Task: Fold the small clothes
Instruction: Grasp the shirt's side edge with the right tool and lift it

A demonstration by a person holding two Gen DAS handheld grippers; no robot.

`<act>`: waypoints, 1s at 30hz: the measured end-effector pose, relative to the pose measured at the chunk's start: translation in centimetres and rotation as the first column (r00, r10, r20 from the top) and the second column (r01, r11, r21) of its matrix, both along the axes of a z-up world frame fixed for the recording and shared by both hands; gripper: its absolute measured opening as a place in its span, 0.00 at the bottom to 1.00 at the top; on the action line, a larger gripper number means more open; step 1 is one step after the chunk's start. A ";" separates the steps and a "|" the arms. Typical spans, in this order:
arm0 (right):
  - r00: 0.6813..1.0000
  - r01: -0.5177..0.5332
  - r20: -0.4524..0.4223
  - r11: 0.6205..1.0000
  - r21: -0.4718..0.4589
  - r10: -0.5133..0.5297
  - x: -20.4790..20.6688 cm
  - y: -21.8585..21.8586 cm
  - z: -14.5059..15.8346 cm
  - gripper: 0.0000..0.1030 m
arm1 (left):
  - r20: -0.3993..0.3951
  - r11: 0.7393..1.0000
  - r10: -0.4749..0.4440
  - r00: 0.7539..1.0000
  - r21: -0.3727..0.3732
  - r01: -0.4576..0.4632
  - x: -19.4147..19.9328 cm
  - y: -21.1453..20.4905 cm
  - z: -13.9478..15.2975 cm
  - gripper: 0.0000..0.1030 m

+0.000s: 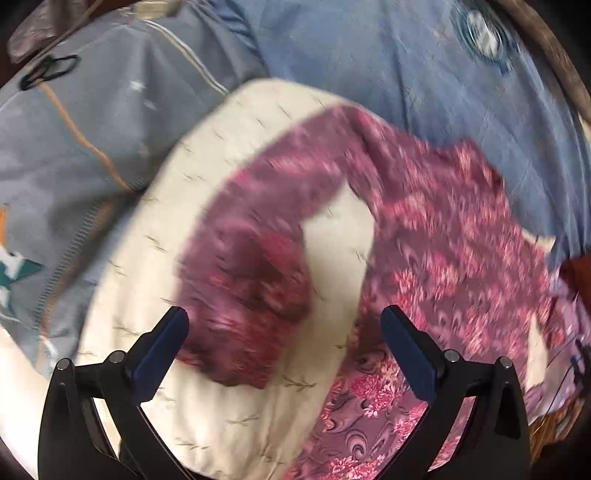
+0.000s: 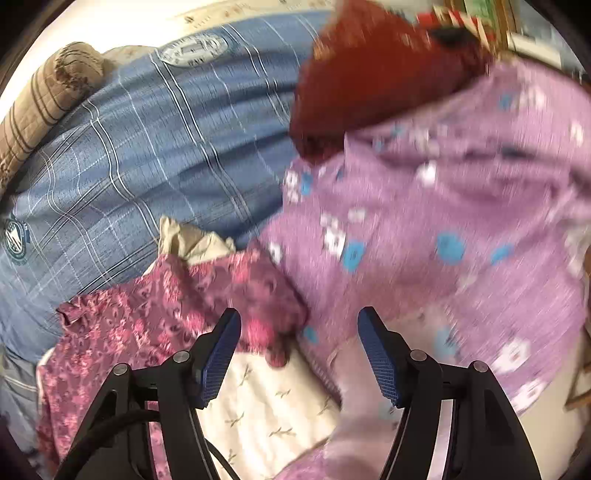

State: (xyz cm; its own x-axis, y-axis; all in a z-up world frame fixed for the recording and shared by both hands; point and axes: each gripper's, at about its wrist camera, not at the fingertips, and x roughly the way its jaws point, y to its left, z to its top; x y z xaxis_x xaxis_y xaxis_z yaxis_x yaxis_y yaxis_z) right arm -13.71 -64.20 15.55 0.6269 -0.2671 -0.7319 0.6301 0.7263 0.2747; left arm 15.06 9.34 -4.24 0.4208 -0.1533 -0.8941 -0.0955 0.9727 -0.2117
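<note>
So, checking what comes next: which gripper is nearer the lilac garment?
Right. The right gripper is beside the lilac garment; the left gripper is over the maroon one.

A blue plaid bedsheet (image 2: 140, 155) with round white emblems covers the bed from nine to twelve o'clock in the right wrist view. A brown striped bolster (image 2: 40, 99) lies along its edge at ten o'clock. At one o'clock, blurred shelving (image 2: 476, 18) shows. Daylight is soft.

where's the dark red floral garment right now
The dark red floral garment lies on the cream cloth, ahead of the open left gripper; the right wrist view shows it left of the lilac garment.
</note>
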 end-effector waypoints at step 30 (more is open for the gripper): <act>0.958 -0.280 0.084 0.959 0.041 0.276 10.7 6.5 2.2 0.12 | 0.013 0.992 0.023 1.000 0.122 -0.024 0.3 0.5 0.5 1.00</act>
State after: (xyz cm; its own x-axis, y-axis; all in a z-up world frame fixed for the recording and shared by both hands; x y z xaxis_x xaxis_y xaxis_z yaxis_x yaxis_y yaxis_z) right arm -3.02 -57.71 17.74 0.7255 -0.0371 -0.6873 0.3813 0.8530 0.3564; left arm 15.33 9.88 -3.78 0.4338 -0.0335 -0.9004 -0.1170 0.9888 -0.0931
